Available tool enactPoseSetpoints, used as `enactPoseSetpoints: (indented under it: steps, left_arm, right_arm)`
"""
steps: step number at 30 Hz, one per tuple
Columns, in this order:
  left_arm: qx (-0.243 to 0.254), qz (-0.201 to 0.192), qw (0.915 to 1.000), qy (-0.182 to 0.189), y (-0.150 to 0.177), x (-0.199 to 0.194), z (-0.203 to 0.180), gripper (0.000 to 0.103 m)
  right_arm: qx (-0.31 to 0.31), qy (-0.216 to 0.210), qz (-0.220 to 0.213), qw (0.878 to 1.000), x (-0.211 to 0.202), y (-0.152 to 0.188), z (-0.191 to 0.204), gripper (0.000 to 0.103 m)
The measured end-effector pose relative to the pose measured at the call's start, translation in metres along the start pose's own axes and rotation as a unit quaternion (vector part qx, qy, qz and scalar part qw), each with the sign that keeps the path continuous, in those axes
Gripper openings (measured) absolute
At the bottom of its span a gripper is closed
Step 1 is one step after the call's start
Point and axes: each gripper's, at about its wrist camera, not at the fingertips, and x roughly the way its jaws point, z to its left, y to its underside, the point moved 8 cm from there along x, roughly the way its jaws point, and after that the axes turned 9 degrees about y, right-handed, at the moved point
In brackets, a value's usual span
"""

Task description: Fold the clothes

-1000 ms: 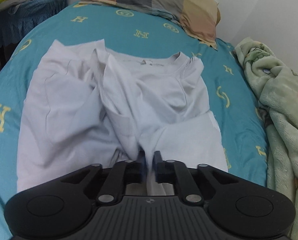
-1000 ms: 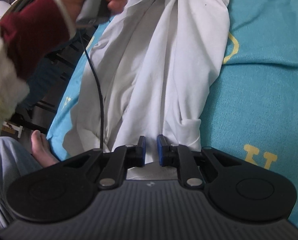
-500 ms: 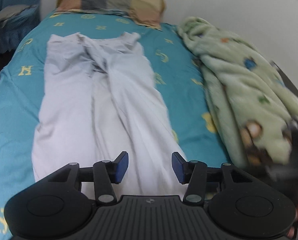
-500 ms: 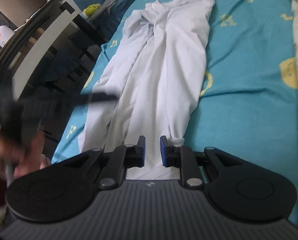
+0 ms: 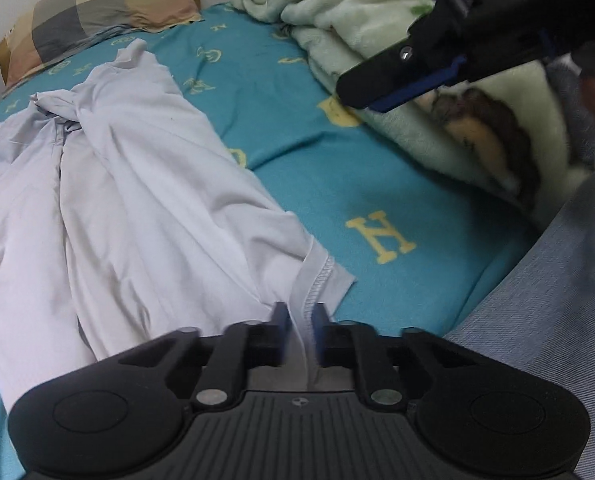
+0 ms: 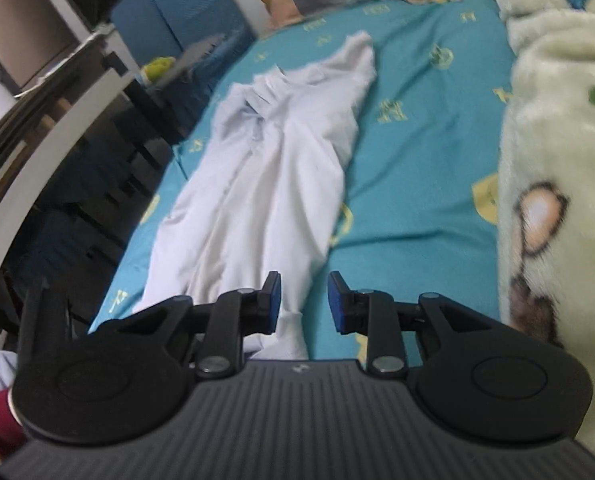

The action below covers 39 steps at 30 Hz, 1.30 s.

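A white T-shirt [image 5: 137, 200] lies lengthwise in a long narrow fold on the teal bed sheet [image 5: 337, 168], collar end toward the pillow. My left gripper [image 5: 299, 330] sits at the shirt's near right corner, shut on the stitched hem, which rises between the blue pads. In the left wrist view my right gripper [image 5: 363, 96] hovers above the bed at the upper right, seen side-on. In its own view the right gripper [image 6: 303, 300] stands open just above the shirt [image 6: 265, 184], at its near end, with nothing clamped.
A plaid pillow [image 5: 97, 12] lies at the head of the bed. A bunched green fleece blanket [image 5: 377, 32] runs along the right side [image 6: 557, 140]. A person's grey-blue trouser leg [image 5: 557, 300] is at near right. White rails and dark furniture [image 6: 37, 152] stand left of the bed.
The left gripper let go of the shirt, opened, moved to the near right corner and shut on the hem. The right gripper released the cloth and opened.
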Motion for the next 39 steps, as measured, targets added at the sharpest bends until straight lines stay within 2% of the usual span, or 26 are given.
enactPoseSetpoints:
  steps: [5,7,11,13,14,15,19,21,24,26,31,36,39]
  left_arm:
    - [-0.048,-0.059,0.9970,0.017,-0.015,-0.050,0.023,0.003]
    - [-0.070,-0.072,0.9949,0.013,-0.016,-0.065,0.040,0.003]
    - [-0.104,-0.083,0.9911,-0.003,-0.021,-0.083,0.074,0.003]
    - [-0.118,-0.086,0.9893,-0.012,-0.027,-0.089,0.091,0.003]
    - [-0.125,-0.088,0.9881,-0.013,-0.028,-0.092,0.097,0.003]
    - [-0.131,-0.091,0.9871,-0.014,-0.029,-0.094,0.102,0.003]
    - [-0.146,-0.094,0.9846,-0.019,-0.031,-0.099,0.115,0.003]
    - [-0.149,-0.093,0.9843,-0.018,-0.032,-0.099,0.118,0.003]
    - [-0.145,-0.090,0.9852,-0.017,-0.033,-0.097,0.118,0.003]
    - [-0.141,-0.088,0.9860,-0.014,-0.034,-0.096,0.117,0.004]
    - [-0.133,-0.083,0.9876,-0.005,-0.037,-0.093,0.117,0.004]
    - [-0.132,-0.077,0.9882,-0.003,-0.038,-0.089,0.120,0.004]
    - [-0.125,-0.082,0.9887,0.009,-0.040,-0.091,0.116,0.004]
  right_arm:
    - [-0.059,-0.028,0.031,0.997,0.014,0.004,0.019,0.030]
    - [-0.077,-0.046,0.049,0.995,0.018,0.004,0.023,0.030]
    - [-0.129,-0.083,0.045,0.987,0.024,-0.004,0.033,0.030]
    - [-0.191,-0.093,0.014,0.977,0.026,-0.005,0.044,0.040]
    - [-0.219,-0.099,0.003,0.971,0.029,-0.004,0.051,0.050]
    - [-0.245,-0.105,-0.003,0.964,0.032,-0.003,0.058,0.056]
    - [-0.340,-0.139,-0.005,0.930,0.050,0.009,0.079,0.056]
    - [-0.346,-0.150,-0.007,0.926,0.060,0.007,0.082,0.055]
    - [-0.323,-0.159,-0.006,0.933,0.075,-0.003,0.079,0.056]
    - [-0.312,-0.182,-0.015,0.932,0.077,-0.009,0.078,0.056]
    - [-0.310,-0.241,-0.028,0.919,0.076,-0.014,0.086,0.056]
    - [-0.336,-0.285,0.005,0.898,0.065,0.001,0.096,0.057]
    - [-0.346,-0.298,0.016,0.889,0.048,0.010,0.098,0.057]
